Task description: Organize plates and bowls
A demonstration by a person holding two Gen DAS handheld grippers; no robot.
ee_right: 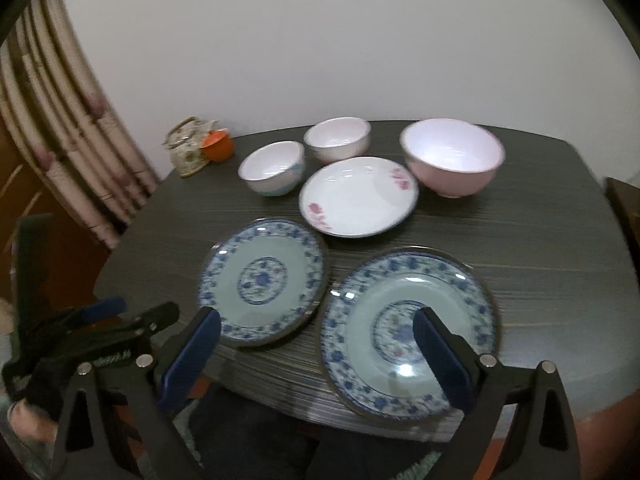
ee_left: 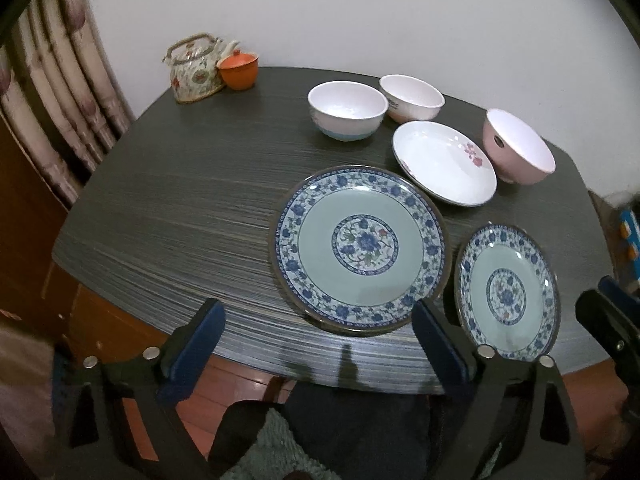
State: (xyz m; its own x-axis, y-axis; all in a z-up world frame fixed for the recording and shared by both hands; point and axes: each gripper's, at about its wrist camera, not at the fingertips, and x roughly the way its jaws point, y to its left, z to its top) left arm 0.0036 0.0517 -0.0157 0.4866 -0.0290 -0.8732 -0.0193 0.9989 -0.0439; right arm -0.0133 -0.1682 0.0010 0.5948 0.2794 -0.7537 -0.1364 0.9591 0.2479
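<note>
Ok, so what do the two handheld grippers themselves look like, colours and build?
The left gripper and the right gripper look alike: black plastic frames with triangular cut-outs, silver round pins at the joints, and two long jaws faced with dark blue pads. No cables, markings or sleeves show clearly in either wrist view.

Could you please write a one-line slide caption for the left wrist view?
Open left gripper above the table edge, facing two blue-patterned plates, a white plate and three bowls.
</note>
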